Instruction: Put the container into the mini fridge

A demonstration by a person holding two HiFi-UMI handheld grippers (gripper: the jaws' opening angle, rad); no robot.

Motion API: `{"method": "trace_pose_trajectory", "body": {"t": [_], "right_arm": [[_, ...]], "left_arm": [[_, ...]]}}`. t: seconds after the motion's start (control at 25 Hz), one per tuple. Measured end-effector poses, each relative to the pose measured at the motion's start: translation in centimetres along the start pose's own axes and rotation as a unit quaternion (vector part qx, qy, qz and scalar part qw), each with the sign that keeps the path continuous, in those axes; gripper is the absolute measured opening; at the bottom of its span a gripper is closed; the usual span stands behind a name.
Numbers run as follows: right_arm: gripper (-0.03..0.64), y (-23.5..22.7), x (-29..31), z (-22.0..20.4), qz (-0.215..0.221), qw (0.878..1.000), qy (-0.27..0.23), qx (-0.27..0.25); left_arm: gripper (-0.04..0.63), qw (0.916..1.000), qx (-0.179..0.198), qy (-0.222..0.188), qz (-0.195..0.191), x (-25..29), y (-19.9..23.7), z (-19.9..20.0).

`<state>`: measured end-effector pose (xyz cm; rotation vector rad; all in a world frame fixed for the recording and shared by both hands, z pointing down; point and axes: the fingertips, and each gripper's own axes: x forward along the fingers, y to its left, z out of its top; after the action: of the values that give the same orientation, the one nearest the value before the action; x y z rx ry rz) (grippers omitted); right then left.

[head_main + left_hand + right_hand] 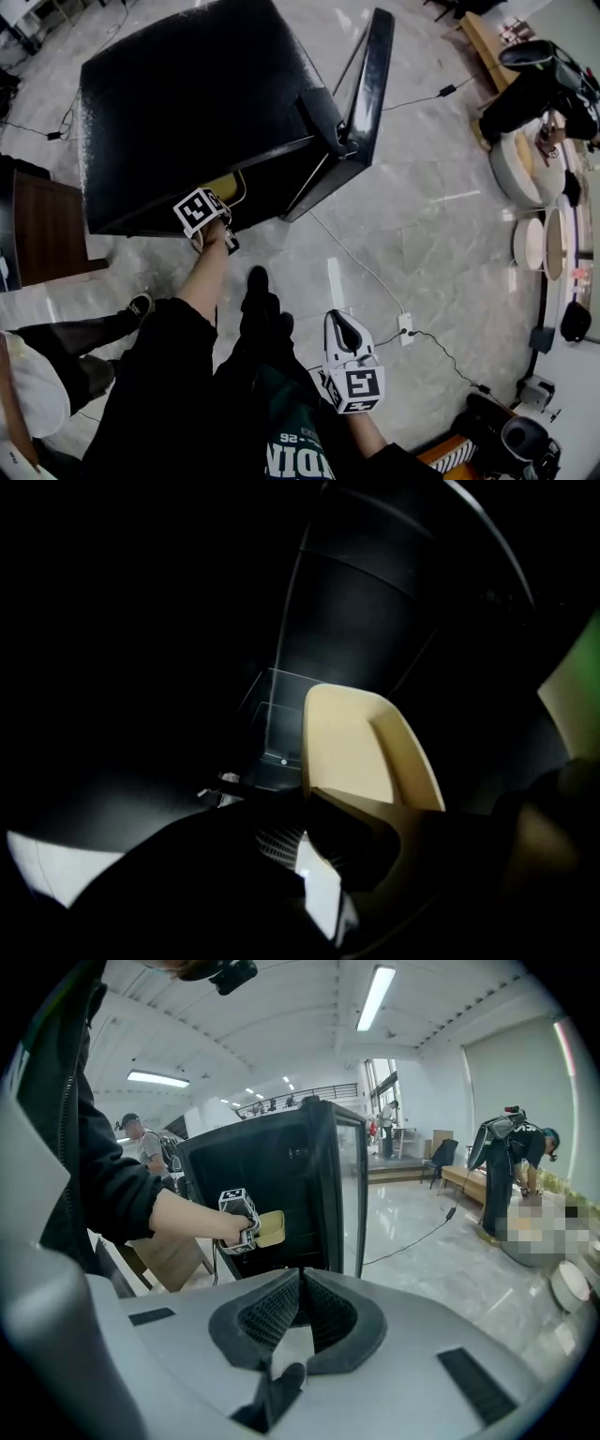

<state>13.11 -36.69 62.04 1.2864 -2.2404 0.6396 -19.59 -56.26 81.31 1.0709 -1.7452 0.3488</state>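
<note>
Roughly, I'd put us at the last stretch of the job, with the placing itself not yet done. The fridge (187, 103) stands on the floor (412, 225) with its door (370, 89) swung wide to the right in the head view, so the opening step looks finished and the way in is free.

The container (361, 752), a pale yellow tub, sits right at the mouth of the fridge. From the right gripper view it shows against the dark opening at about mid-height. From the left gripper view there is black interior all around it and a clear shelf (272, 726) just beyond. I cannot tell whether its base rests on anything, and my reading is that it is hanging from the grip.

My left gripper (302, 827) is clamped on the near rim of the container, jaws pinched tight on that thin edge, and my arm reaches out toward the opening. My right gripper (298, 1312) hangs low by my body, well apart from the fridge, with its jaws pressed together and nothing between them.

What I judge is left: carry the container further in, set it down on a shelf, let go of the rim and draw the left gripper out. Shutting the door may follow, though the task sentence does not ask for it.
</note>
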Motion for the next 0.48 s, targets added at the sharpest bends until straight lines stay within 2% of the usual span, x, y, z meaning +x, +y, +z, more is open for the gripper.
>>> {"method": "trace_pose_trajectory", "body": {"t": [0.4, 0.44, 0.48], "right_arm": [[0.037, -0.6, 0.1, -0.1, -0.003, 1.0, 0.004, 0.008], [0.037, -0.6, 0.1, -0.1, -0.003, 1.0, 0.004, 0.008], [0.037, -0.6, 0.1, -0.1, -0.003, 1.0, 0.003, 0.008]], "left_arm": [[0.017, 0.9998, 0.006, -0.016, -0.001, -0.1, -0.8, 1.2], [0.03, 0.9998, 0.007, -0.019, -0.002, -0.2, -0.9, 1.3], [0.094, 0.9997, 0.008, -0.021, -0.002, -0.2, -1.0, 1.4]]}}
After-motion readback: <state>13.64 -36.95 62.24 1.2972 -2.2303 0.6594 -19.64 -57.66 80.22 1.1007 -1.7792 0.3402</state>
